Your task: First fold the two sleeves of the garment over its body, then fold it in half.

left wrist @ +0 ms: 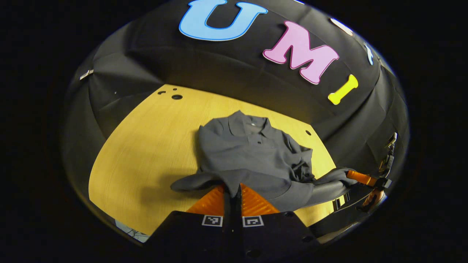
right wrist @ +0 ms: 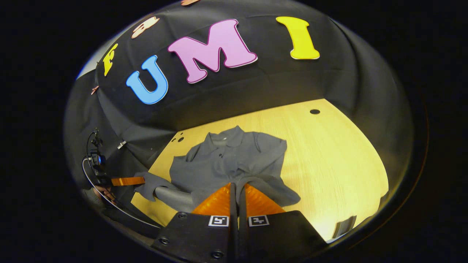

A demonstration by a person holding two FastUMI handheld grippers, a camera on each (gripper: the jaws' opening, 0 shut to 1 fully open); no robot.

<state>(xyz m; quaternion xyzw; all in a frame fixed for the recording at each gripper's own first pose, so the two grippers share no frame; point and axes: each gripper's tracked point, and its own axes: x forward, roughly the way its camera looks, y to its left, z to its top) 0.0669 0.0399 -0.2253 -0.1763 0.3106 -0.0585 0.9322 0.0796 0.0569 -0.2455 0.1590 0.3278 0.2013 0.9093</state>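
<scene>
A dark grey polo shirt (left wrist: 248, 149) lies collar-away on the yellow wooden table (left wrist: 146, 146). In the left gripper view, my left gripper (left wrist: 234, 190) is shut on the shirt's near hem, which is lifted off the table. Farther right, the right gripper (left wrist: 353, 175) pinches the hem's other corner. In the right gripper view, my right gripper (right wrist: 237, 186) is shut on the hem of the shirt (right wrist: 226, 160), and the left gripper (right wrist: 140, 180) holds the hem at far left. Bunched cloth, likely a folded-in sleeve (left wrist: 303, 164), lies on the body.
Black cloth walls close in the table (right wrist: 329, 153) at the back and sides. Small round holes (left wrist: 177, 97) (right wrist: 314, 111) mark the tabletop near the far corners. Bare wood lies on both sides of the shirt.
</scene>
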